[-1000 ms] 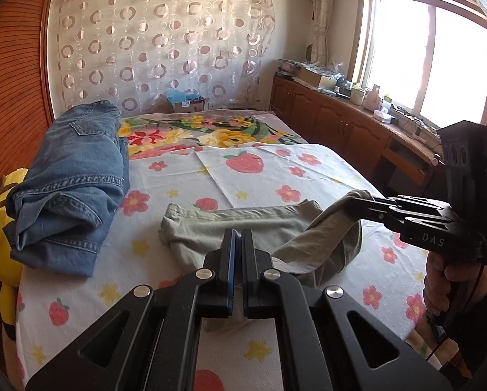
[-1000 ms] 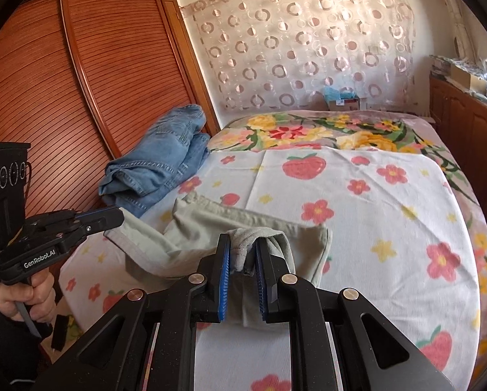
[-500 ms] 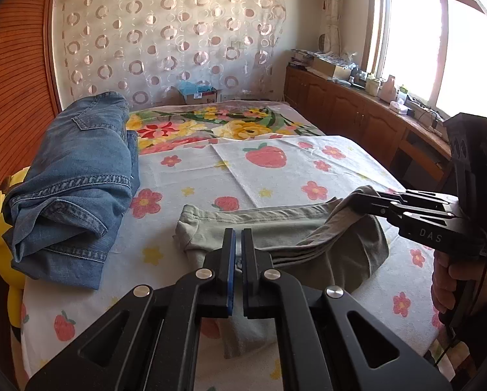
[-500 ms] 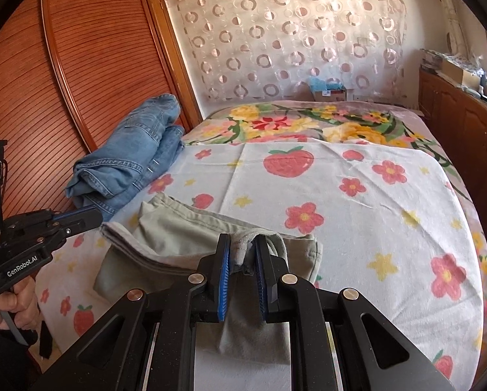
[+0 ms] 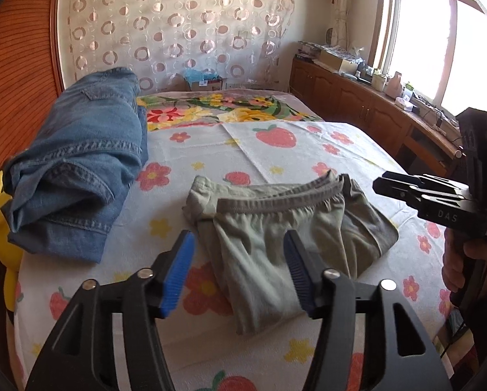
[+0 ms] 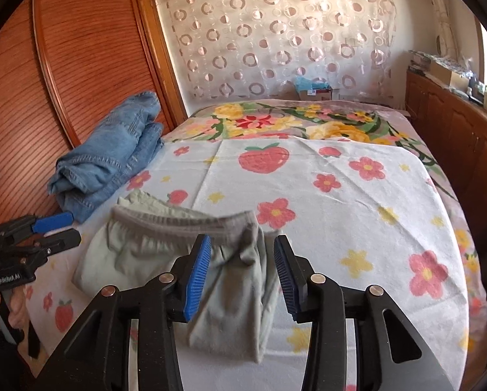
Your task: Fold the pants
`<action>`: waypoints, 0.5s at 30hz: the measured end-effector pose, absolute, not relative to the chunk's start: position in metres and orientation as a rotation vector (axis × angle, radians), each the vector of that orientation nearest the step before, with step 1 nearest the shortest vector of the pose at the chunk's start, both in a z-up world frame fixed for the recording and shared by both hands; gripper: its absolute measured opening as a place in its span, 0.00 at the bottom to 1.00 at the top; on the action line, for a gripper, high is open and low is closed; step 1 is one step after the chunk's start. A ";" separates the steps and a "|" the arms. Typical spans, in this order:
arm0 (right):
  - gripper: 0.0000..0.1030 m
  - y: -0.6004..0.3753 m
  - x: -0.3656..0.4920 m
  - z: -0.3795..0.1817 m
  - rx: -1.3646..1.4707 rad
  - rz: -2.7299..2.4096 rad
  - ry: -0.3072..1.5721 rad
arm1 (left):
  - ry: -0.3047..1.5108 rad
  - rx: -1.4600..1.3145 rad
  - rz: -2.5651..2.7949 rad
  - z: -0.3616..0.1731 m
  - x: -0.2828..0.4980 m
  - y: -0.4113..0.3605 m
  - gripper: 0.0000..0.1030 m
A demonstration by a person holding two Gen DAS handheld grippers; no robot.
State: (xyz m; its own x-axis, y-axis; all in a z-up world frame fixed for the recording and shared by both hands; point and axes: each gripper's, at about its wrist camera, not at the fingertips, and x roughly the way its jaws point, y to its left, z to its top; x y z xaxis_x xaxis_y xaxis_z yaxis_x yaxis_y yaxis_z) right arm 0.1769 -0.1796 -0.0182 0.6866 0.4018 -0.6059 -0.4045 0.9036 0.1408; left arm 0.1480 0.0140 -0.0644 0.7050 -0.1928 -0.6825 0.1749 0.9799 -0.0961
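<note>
The left gripper [image 5: 238, 268] and the right gripper [image 6: 242, 272] are seen opening, and nothing is pinched. The green pants [image 5: 276, 228] are laid folded on the bed [image 6: 341, 228] just ahead of both, waistband across the far side. A second ago both were clamped on the cloth, which was held up.

- My room is bright with daylight from the window [image 5: 438, 39], which is blown out to plain white in my left view.
- The sheer curtain [image 5: 178, 29] on the far wall glows softly.
- Both fisheye views bend straight lines hard at the edges, with black corners.
- The waistband of the pants [image 6: 185, 221] smears with motion blur in my right view.
- Shadows on the bed [image 6: 341, 202] are soft and short.
</note>
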 end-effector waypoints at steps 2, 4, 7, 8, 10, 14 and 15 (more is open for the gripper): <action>0.41 -0.180 0.169 -0.023 -0.033 0.454 0.691 | 0.772 -0.025 -0.201 -0.070 0.144 0.013 0.60; 0.41 -0.181 0.162 -0.030 -0.046 0.459 0.714 | 0.789 -0.021 -0.202 -0.077 0.141 0.011 0.60; 0.41 -0.184 0.154 -0.037 -0.041 0.476 0.745 | 0.810 -0.032 -0.212 -0.085 0.135 0.010 0.60; 0.41 -0.188 0.151 -0.039 -0.035 0.480 0.754 | 0.816 -0.033 -0.213 -0.087 0.133 0.010 0.60; 0.41 -0.193 0.151 -0.042 -0.020 0.486 0.769 | 0.825 -0.026 -0.216 -0.092 0.130 0.008 0.60; 0.41 -0.199 0.155 -0.042 -0.001 0.495 0.786 | 0.849 -0.017 -0.217 -0.102 0.128 0.005 0.60; 0.41 -0.198 0.155 -0.043 -0.001 0.497 0.786 | 0.855 -0.011 -0.216 -0.104 0.128 0.004 0.60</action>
State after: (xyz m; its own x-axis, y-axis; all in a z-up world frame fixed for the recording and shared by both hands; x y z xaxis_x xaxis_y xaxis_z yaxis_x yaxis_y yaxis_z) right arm 0.1552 -0.1984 -0.0426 0.5975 0.4282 -0.6780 -0.4288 0.8851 0.1812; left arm 0.1283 0.0044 -0.1037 0.6356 -0.1940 -0.7473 0.1850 0.9780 -0.0965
